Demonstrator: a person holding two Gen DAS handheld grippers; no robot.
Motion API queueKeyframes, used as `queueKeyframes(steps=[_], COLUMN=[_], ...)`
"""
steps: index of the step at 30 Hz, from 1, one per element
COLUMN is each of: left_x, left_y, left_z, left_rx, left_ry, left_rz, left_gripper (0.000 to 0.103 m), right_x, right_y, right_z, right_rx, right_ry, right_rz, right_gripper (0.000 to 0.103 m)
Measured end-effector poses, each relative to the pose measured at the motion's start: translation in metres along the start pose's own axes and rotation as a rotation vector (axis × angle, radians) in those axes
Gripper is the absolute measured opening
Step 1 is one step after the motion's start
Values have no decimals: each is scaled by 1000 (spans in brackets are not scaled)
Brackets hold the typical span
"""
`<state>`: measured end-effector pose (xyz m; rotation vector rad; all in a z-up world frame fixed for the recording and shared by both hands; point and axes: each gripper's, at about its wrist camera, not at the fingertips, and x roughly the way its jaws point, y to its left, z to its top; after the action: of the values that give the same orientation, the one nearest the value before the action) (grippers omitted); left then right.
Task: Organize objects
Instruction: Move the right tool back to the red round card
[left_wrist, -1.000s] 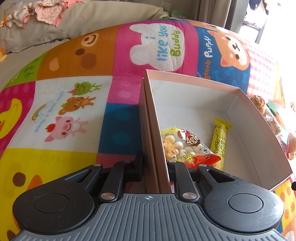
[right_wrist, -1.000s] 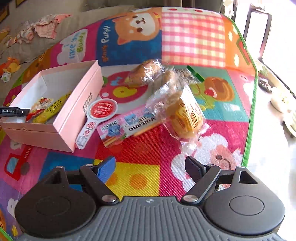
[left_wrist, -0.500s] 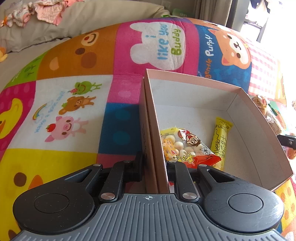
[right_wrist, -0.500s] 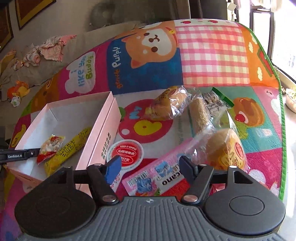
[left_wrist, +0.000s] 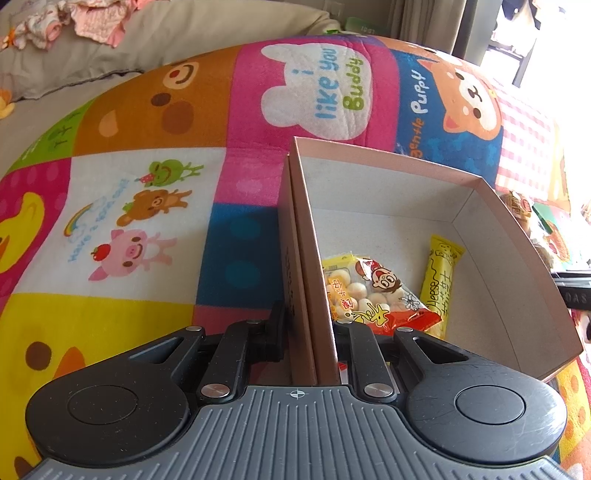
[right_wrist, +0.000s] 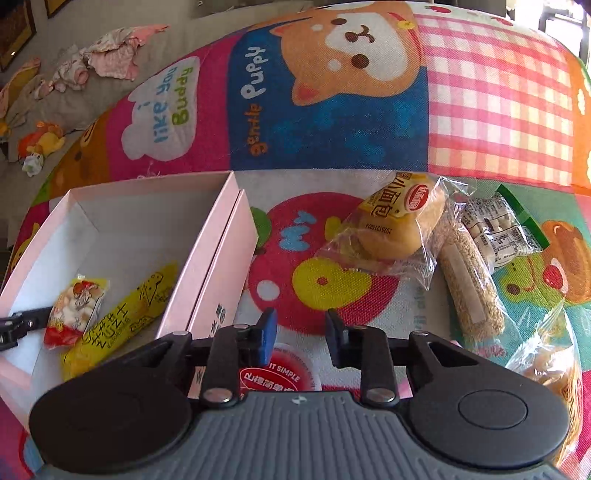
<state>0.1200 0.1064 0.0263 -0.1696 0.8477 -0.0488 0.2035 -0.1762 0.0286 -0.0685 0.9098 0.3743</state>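
Note:
My left gripper (left_wrist: 308, 321) is shut on the near left wall of the open pink box (left_wrist: 406, 192). Inside the box lie a bag of small round snacks (left_wrist: 369, 291) and a yellow cheese stick (left_wrist: 441, 280). In the right wrist view the same box (right_wrist: 147, 221) sits at the left. My right gripper (right_wrist: 301, 330) hovers just right of it, jaws drawn in to a narrow gap with nothing seen between them. A round red-labelled pack (right_wrist: 280, 373) lies under it, partly hidden. A wrapped bun (right_wrist: 399, 225) lies ahead to the right.
Right of the bun lie a sesame bar (right_wrist: 469, 284), a green-edged packet (right_wrist: 498, 229) and another wrapped bun (right_wrist: 550, 373). Everything rests on a colourful cartoon play mat (right_wrist: 332, 122). Clothes (right_wrist: 110, 55) and soft toys (right_wrist: 40, 144) lie on the grey surface beyond it.
My right gripper has moved forward over the loose snacks toward the box's right side, and its jaws have closed from wide to narrow. The left gripper and the box have not moved.

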Motion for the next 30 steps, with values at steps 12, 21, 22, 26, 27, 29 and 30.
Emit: queueKeyframes(steps=[12,21,22,26,27,29,30], left_x=[1,1,1,0,0,0,0], left_y=[-1,-1,-1,-1,-1,-2,-2], left_z=[1,-1,-1,-1,-2,-2,-3], left_rx=[-1,-7,-7,-4,-3,-2,-2], left_ry=[6,-5,-5,-7,-9,-13,-15], left_rz=[8,4,4,2,3,4,4], left_gripper=[17,17,17,17,17,17,17], right_x=[-84,-105,-100,-93,-94,-95,-95], right_y=[20,26,29,33,32,31,31], right_z=[-81,-112,-118,-130,-130,-129,-129], right_rx=[-208,-195,-203,-208,-203,-187,-185], right_ry=[12,-49,-38,-39,-40,-42,-42], right_rz=[53,85,77,53,54,60,58], right_gripper=[30,76,76,78,78,78,78])
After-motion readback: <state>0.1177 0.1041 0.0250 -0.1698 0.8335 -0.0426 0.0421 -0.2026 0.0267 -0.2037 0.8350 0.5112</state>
